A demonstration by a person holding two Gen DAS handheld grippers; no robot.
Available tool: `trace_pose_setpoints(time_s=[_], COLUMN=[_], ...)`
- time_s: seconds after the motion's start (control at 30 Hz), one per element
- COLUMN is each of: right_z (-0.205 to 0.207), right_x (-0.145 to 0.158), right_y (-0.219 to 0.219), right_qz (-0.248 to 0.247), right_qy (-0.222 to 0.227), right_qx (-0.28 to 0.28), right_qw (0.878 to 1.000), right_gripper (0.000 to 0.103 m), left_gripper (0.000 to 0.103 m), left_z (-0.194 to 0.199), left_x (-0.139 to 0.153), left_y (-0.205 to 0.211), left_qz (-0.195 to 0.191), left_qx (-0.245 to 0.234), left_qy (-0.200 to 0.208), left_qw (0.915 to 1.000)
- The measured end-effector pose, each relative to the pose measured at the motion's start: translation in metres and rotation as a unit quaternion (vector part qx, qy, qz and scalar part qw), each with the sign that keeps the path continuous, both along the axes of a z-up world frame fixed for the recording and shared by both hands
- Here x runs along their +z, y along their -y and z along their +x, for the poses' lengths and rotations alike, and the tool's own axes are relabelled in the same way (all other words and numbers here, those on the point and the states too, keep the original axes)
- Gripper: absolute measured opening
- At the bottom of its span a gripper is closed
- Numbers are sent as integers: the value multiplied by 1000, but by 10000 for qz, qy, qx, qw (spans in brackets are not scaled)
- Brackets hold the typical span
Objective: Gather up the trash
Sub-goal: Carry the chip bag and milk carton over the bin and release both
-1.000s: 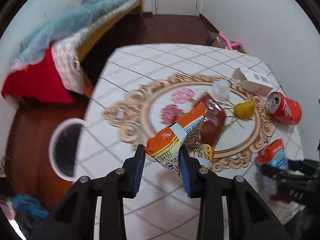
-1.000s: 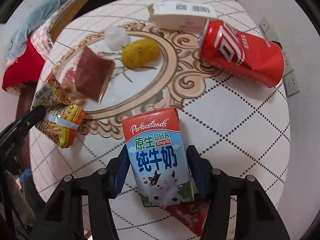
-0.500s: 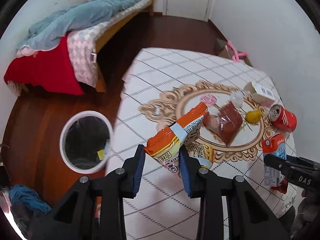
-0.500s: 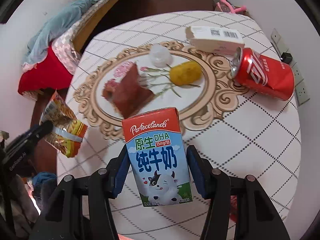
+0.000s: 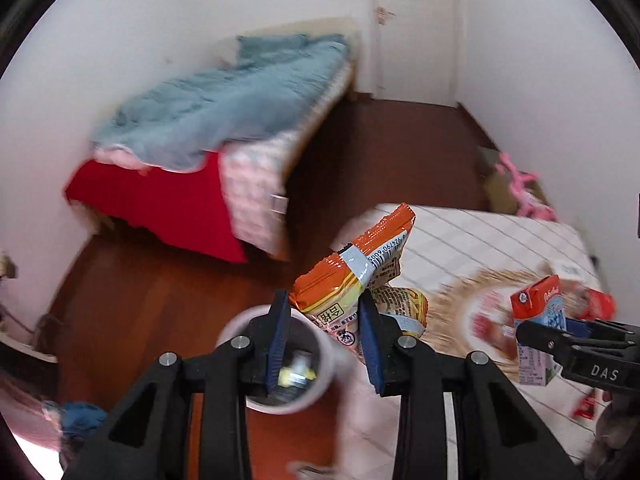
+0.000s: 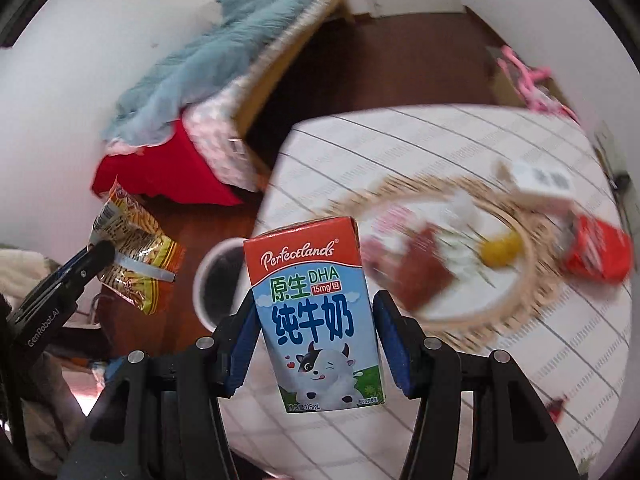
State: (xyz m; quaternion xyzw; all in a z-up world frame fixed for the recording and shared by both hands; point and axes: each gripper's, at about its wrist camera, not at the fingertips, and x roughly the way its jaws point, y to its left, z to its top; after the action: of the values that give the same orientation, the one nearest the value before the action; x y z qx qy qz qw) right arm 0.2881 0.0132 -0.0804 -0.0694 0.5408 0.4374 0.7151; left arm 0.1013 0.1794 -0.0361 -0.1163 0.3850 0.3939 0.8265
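Observation:
My left gripper (image 5: 323, 340) is shut on an orange snack packet (image 5: 354, 276) and holds it in the air above the white-rimmed trash bin (image 5: 280, 376) on the floor. My right gripper (image 6: 316, 340) is shut on a small milk carton (image 6: 316, 312) with a red top, held above the table's near edge. The bin (image 6: 218, 276) shows left of the carton in the right wrist view. The packet (image 6: 136, 256) and left gripper show at the left there. The carton (image 5: 538, 328) shows at the right in the left wrist view.
A round table (image 6: 460, 152) with a white checked cloth holds a red can (image 6: 596, 256), a white box (image 6: 540, 184), a yellow lump (image 6: 500, 250) and a dark red wrapper (image 6: 424, 272). A bed (image 5: 224, 128) with blue and red covers stands beyond the bin.
Both grippers have lifted and swung left away from the table with their loads. The snack packet now hangs over the bin, which has come close under the left gripper.

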Motion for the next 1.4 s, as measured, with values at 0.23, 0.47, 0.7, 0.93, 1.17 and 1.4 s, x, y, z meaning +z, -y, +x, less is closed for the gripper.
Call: trace_pose_setpoints(time_s=[0.23,0.47,0.7,0.93,1.17,1.4], right_z=[-55,-94,-108,-110,-114,-124], right_x=[-30,-132,-228,-274,-282,-268], right_y=[-137,-242,-310,-344,-353,-334], right_qz=[-157,-889,-1629,-2006,-2191,-2437], right_qy=[-134,-617,-849,-874,-594,-322], right_qx=[778,1165,1300,1439,1537,1610], right_qw=[9968,9873,9743,9651,9617,9558], right_gripper=[58,58,58,74,103,103], left_gripper=[30,30,46,101,101,101], left_z=[-45,-68,-67,-101,-119,-124], left_x=[-47,-153,-239,-259,-259,-250], left_y=[-89,-169,-221,-240,-229,-204], left_qz=[-256,-1300,-2258,-2218,-1997,-2013], left_qx=[823,1219,1352,1991,2183,2123], left_qy=[-480,-895,-1100,-1099,-1289,-1327], left_qw=[9951,9799,9585,9482,9465,9470])
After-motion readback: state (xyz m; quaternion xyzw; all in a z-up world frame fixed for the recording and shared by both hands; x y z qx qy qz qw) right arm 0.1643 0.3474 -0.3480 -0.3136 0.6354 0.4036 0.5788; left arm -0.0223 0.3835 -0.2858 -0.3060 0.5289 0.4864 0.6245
